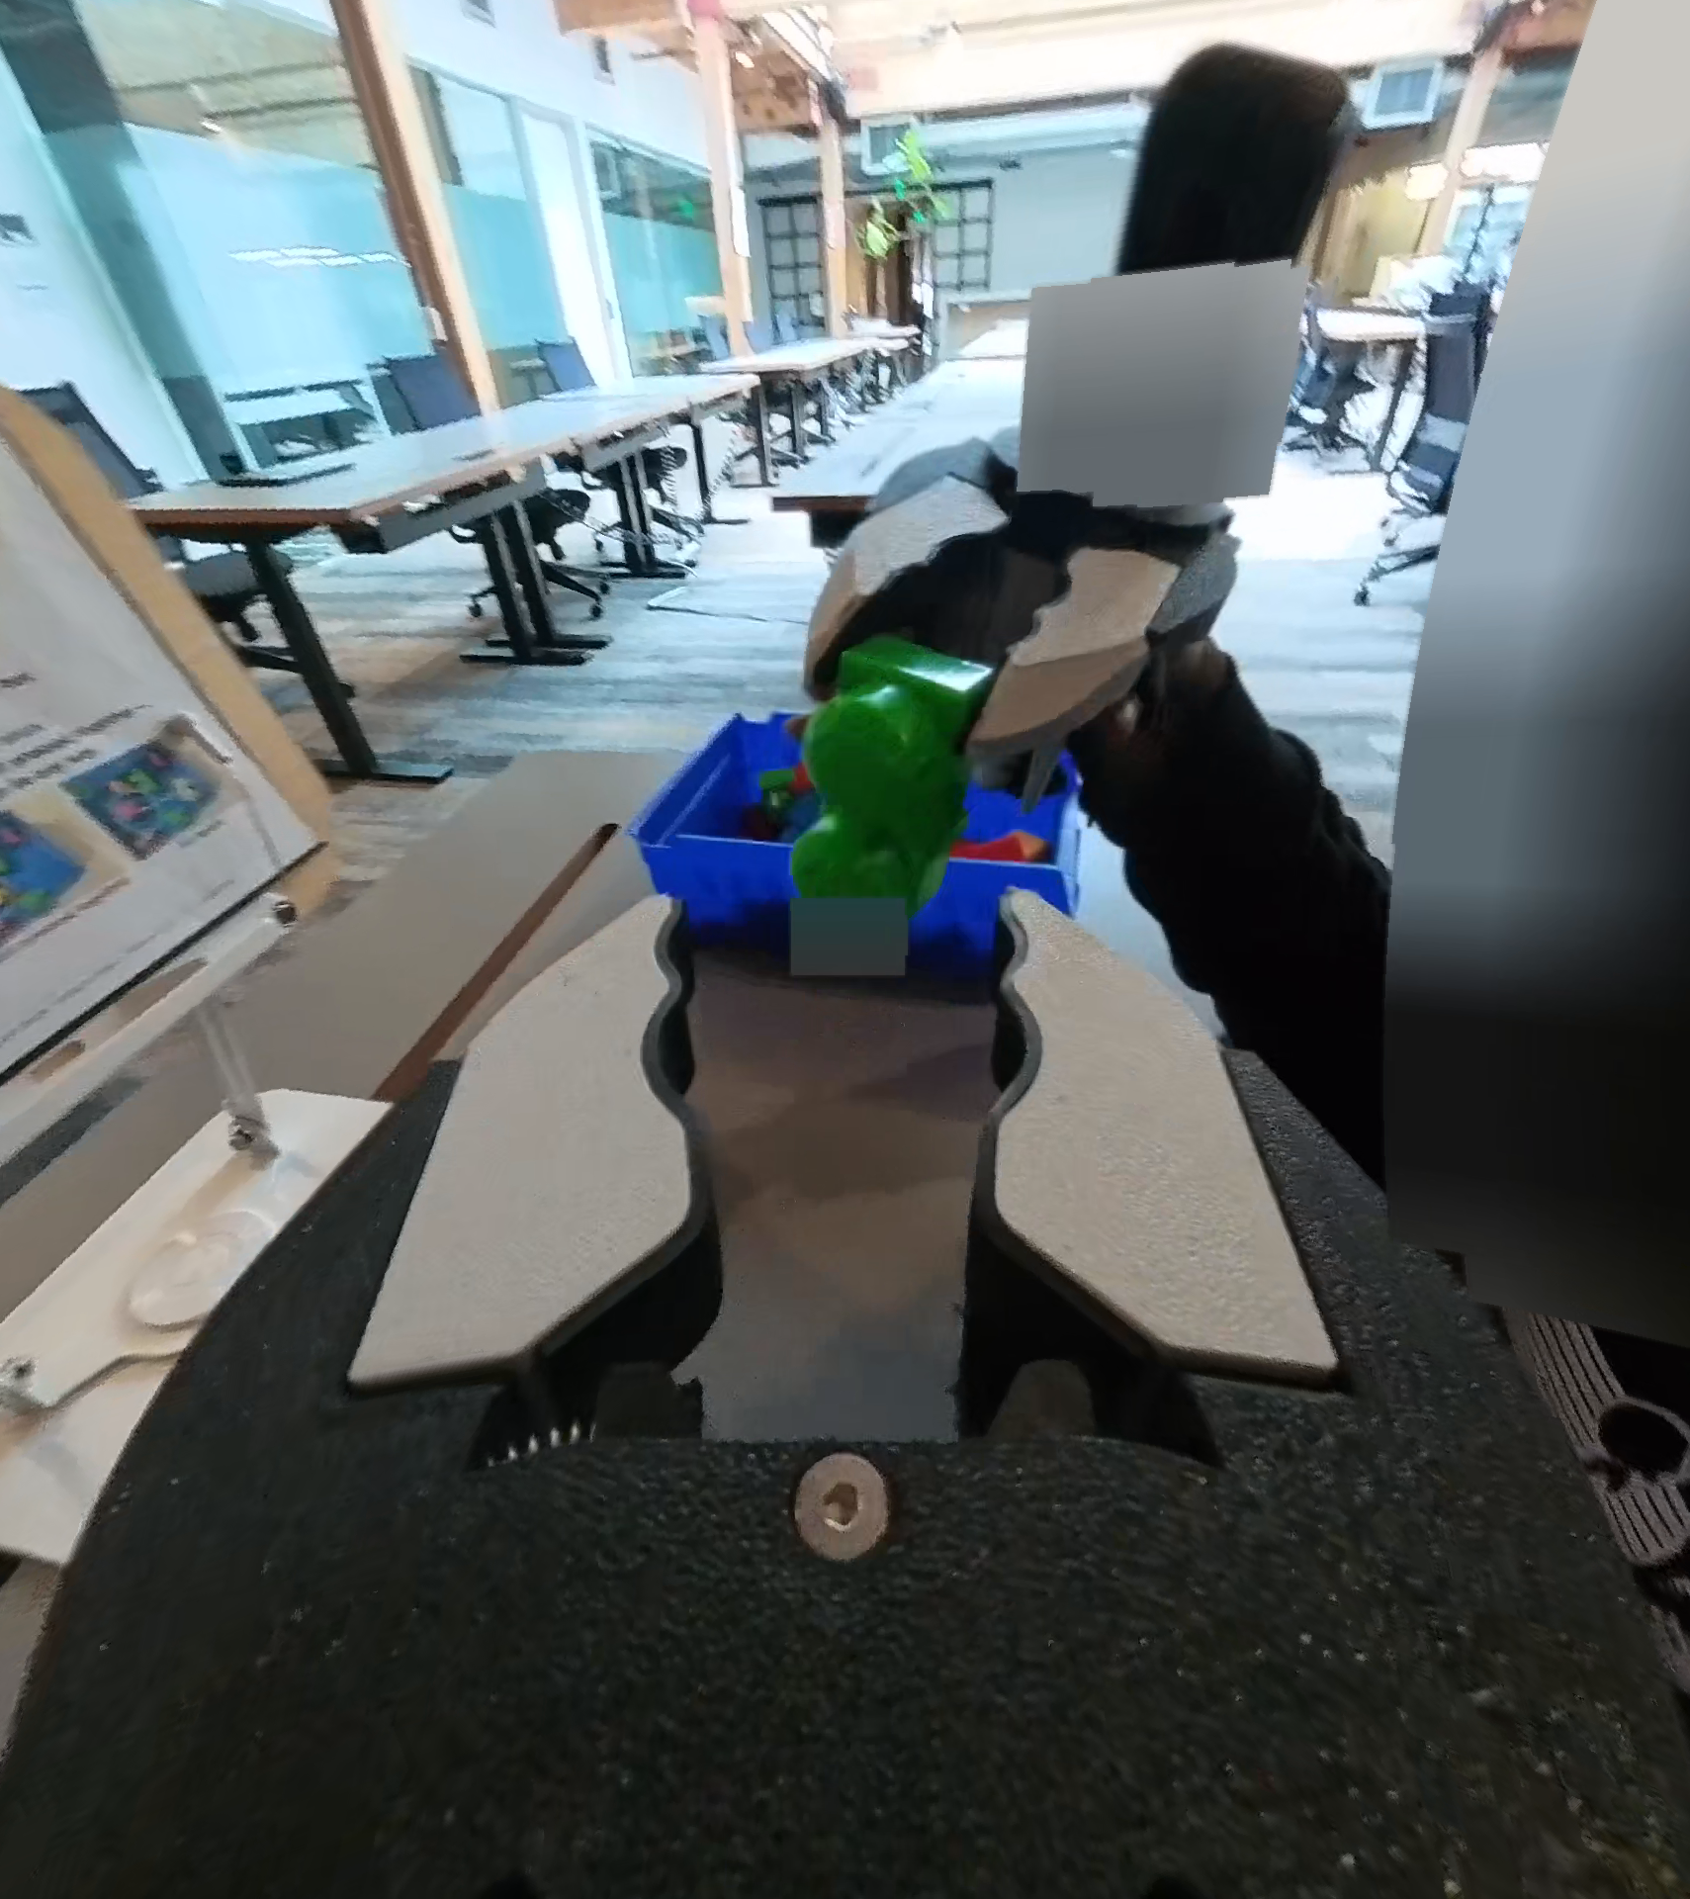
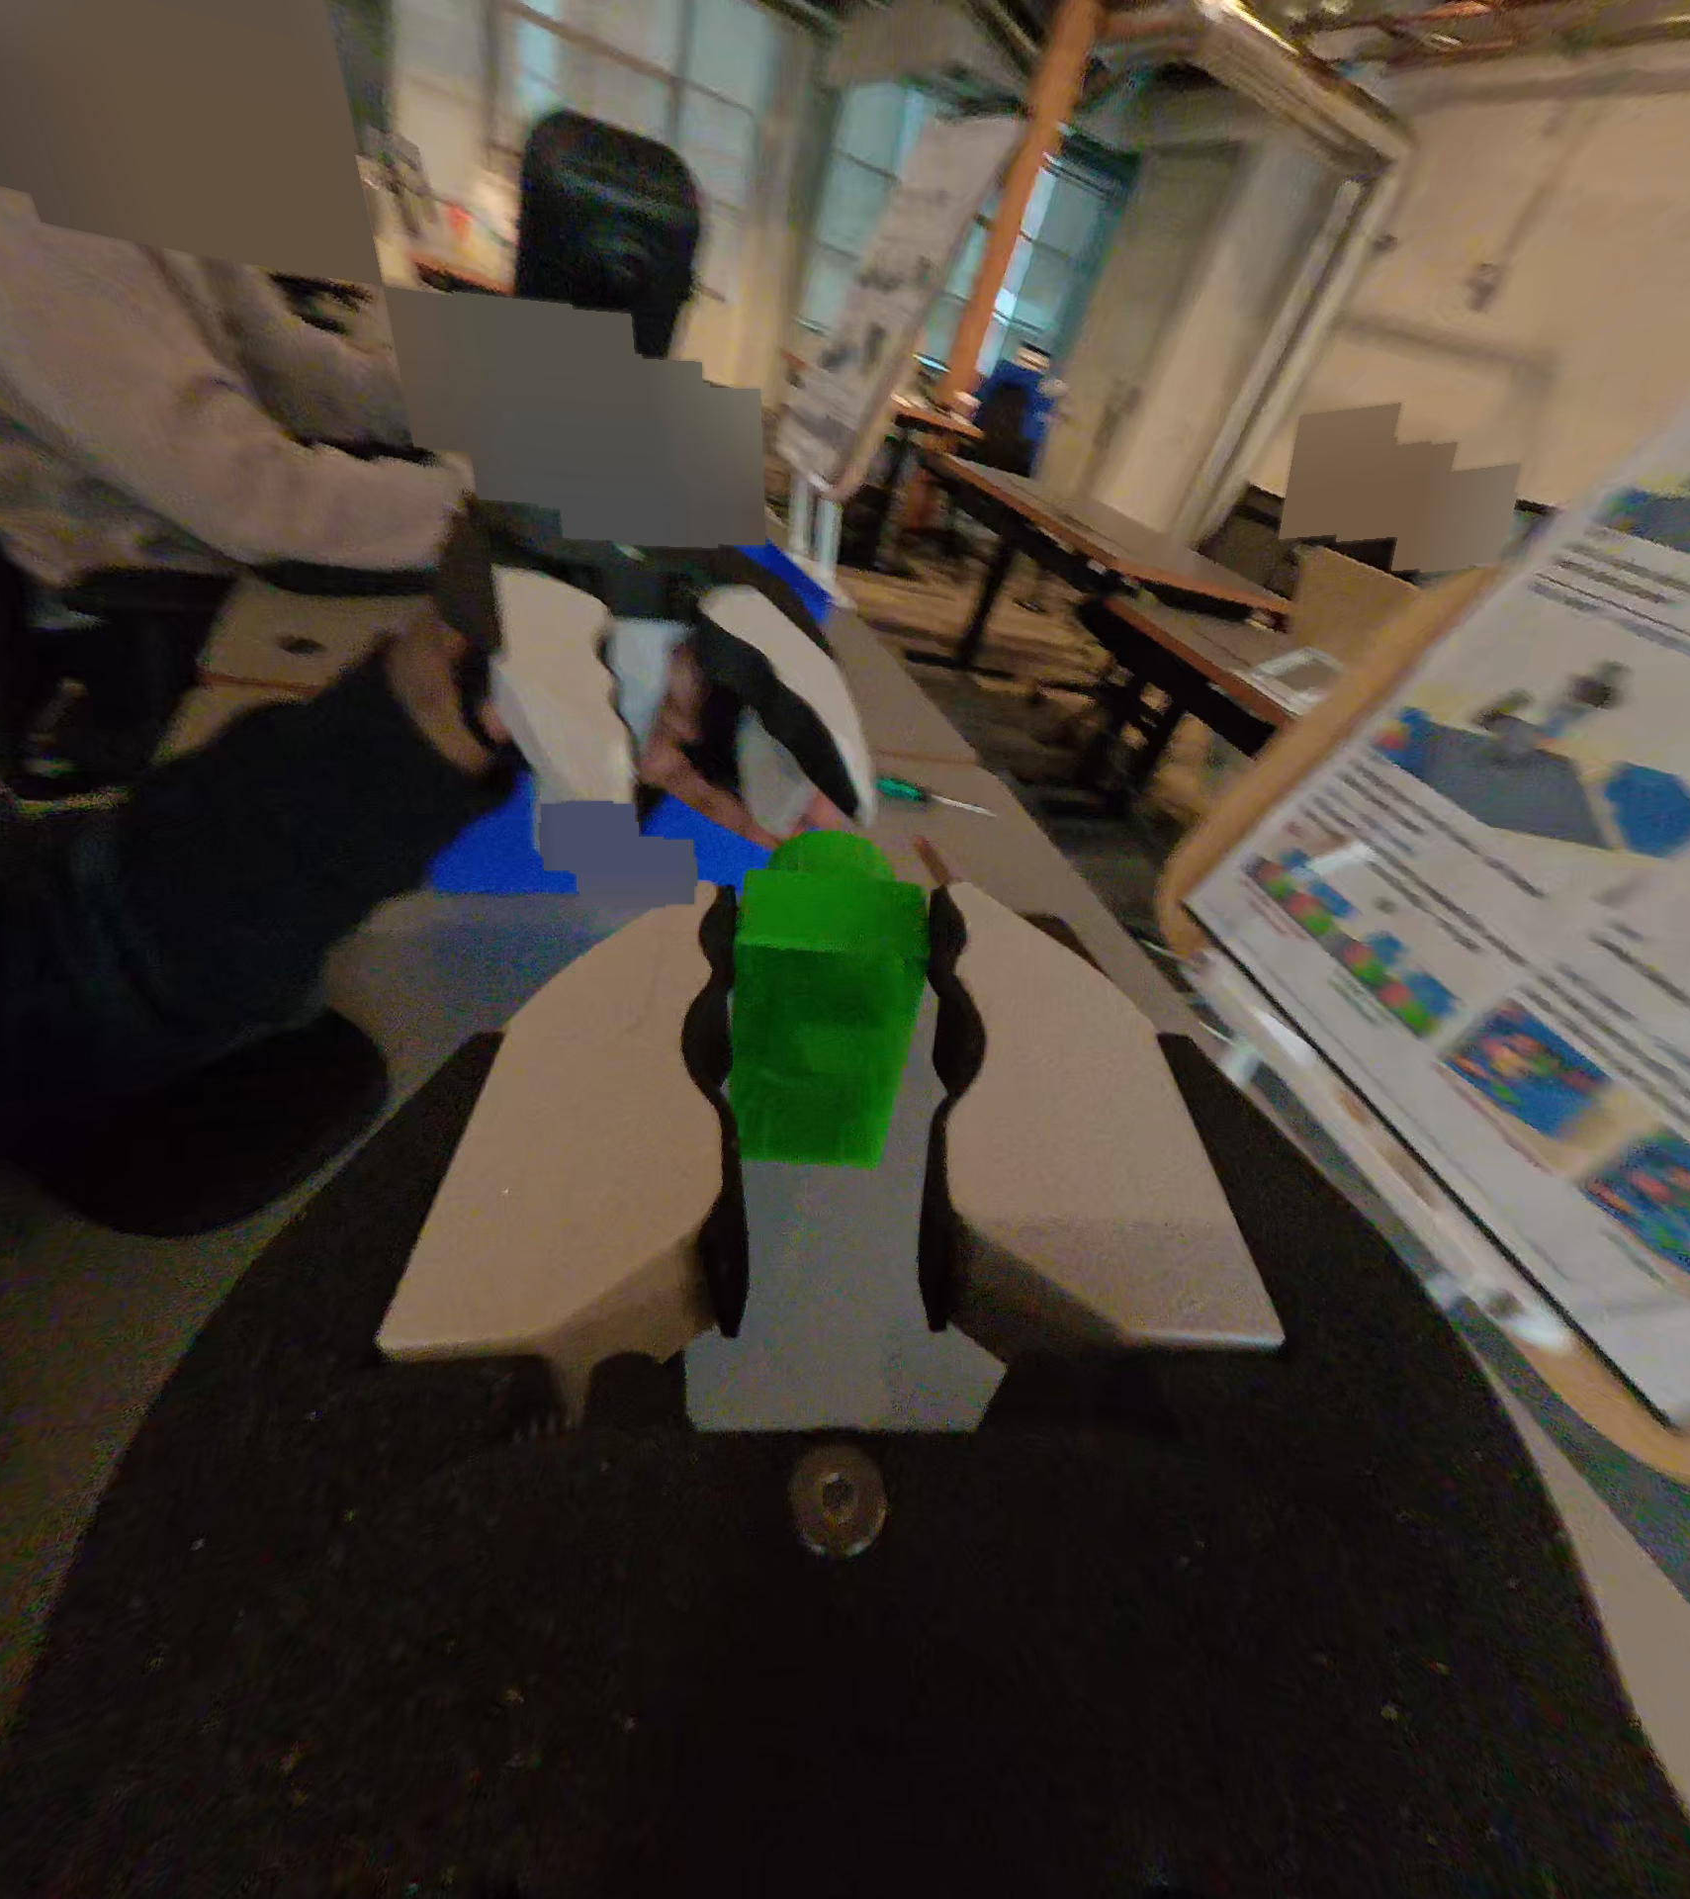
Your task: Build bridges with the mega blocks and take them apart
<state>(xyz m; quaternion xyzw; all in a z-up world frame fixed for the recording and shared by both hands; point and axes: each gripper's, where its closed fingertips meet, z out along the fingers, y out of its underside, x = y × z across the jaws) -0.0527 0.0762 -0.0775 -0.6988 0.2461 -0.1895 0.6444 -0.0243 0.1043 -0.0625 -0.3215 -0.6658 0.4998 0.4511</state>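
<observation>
Green block [image 2: 825, 1028] clamped between right gripper [image 2: 830, 925] fingers, studs forward

Propped instruction board [image 1: 49, 781] at left, rows of long desks [image 1: 471, 462] and office chairs [image 1: 553, 534] beyond.

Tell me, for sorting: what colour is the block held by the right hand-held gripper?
Green block, clearest in the right wrist view.

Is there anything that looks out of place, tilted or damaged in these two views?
Nothing looks damaged or spilled. The right gripper holds a green block in the air, tilted in the left wrist view. The left gripper is open and empty. Other blocks lie inside the blue bin on the table.
</observation>
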